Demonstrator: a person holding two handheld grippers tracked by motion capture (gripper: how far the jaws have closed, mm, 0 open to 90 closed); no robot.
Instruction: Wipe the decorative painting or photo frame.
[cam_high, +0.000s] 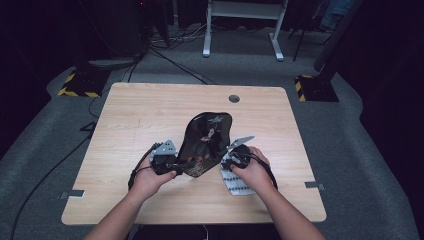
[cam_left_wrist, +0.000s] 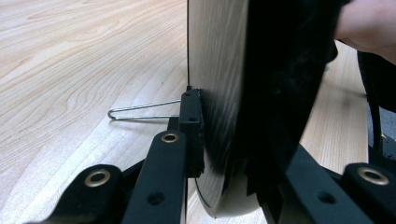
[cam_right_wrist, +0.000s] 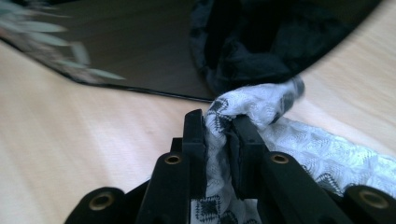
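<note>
the left gripper (cam_high: 172, 165) has its fingers (cam_left_wrist: 191, 135) clamped on the near-left edge of the dark glossy bag (cam_high: 207, 142), mid-tabletop (cam_high: 140, 110). the right gripper (cam_high: 232, 159), just right of it, pinches the white patterned cloth (cam_right_wrist: 280, 135) between its fingers (cam_right_wrist: 194, 140).

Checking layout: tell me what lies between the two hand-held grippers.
In the high view, the dark glossy panel lies between the left hand-held gripper, clamped on its edge, and the right hand-held gripper, pinching a patterned cloth.
</note>
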